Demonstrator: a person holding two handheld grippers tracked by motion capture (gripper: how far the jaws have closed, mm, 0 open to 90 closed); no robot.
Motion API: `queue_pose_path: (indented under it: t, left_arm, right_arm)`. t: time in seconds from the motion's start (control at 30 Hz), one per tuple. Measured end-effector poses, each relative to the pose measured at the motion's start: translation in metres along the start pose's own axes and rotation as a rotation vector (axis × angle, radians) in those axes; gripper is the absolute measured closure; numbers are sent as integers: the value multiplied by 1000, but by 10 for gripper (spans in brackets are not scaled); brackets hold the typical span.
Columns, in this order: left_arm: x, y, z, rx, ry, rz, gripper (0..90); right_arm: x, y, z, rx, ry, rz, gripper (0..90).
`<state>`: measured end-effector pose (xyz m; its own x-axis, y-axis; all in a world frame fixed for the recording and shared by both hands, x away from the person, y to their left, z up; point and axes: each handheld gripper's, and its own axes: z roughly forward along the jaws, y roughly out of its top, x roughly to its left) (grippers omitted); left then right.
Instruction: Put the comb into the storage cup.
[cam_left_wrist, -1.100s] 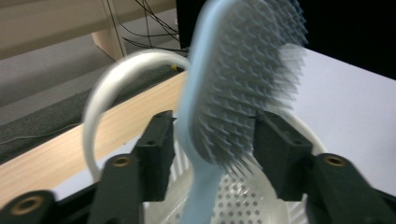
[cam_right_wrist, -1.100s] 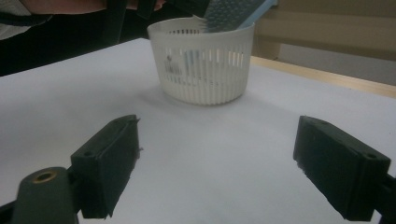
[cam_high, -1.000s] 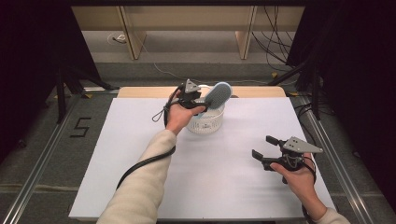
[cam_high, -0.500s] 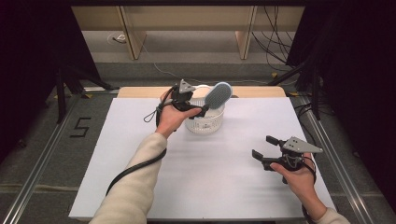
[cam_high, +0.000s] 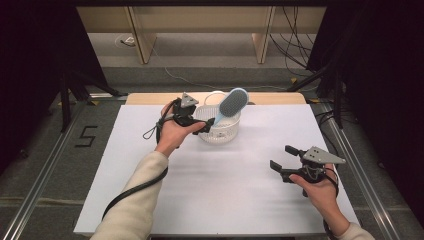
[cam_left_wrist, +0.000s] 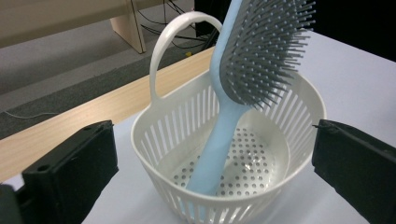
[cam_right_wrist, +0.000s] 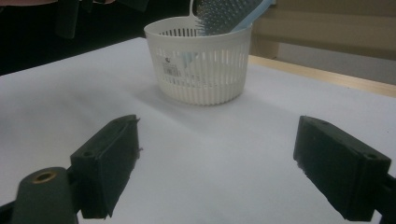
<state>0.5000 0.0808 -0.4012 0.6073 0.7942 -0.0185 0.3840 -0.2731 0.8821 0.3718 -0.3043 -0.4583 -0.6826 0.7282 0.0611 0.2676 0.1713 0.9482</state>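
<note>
A light-blue hairbrush (cam_high: 232, 104) with grey bristles stands handle-down in a white slotted basket (cam_high: 220, 135) at the back middle of the table, its head leaning over the rim. My left gripper (cam_high: 201, 124) sits just left of the basket, open; its jaws have just been opening and nothing is between them. In the left gripper view the brush (cam_left_wrist: 261, 56) and basket (cam_left_wrist: 154, 140) lie just ahead of the wide jaws of that gripper (cam_left_wrist: 212, 170). My right gripper (cam_high: 281, 157) rests open and empty at the front right, facing the basket (cam_right_wrist: 201, 70) from a distance (cam_right_wrist: 233, 163).
A white sheet (cam_high: 215, 190) covers the table, with a wooden strip (cam_high: 150, 98) along its back edge. Metal rails (cam_high: 42, 192) run along both sides. A black cable (cam_high: 132, 192) trails from the left gripper along the sleeve.
The left gripper has let go of the brush handle and drawn back to the left, away from the basket. The brush stays leaning in the basket. The right gripper has not moved.
</note>
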Motion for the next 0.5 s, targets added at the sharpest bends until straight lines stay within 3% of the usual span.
queue_pose_path:
  t: [0.17, 0.3, 0.5]
  left_arm:
    - [0, -6, -8, -7, 8, 5, 0]
    - [-3, -12, -16, -17, -30, -19, 0]
    - [-8, -20, -27, -22, -37, -16, 0]
  right_arm:
    - [0, 0, 0, 0, -1, 0, 154]
    - [0, 0, 0, 0, -1, 1, 154]
    - [0, 0, 0, 0, -4, 1, 154]
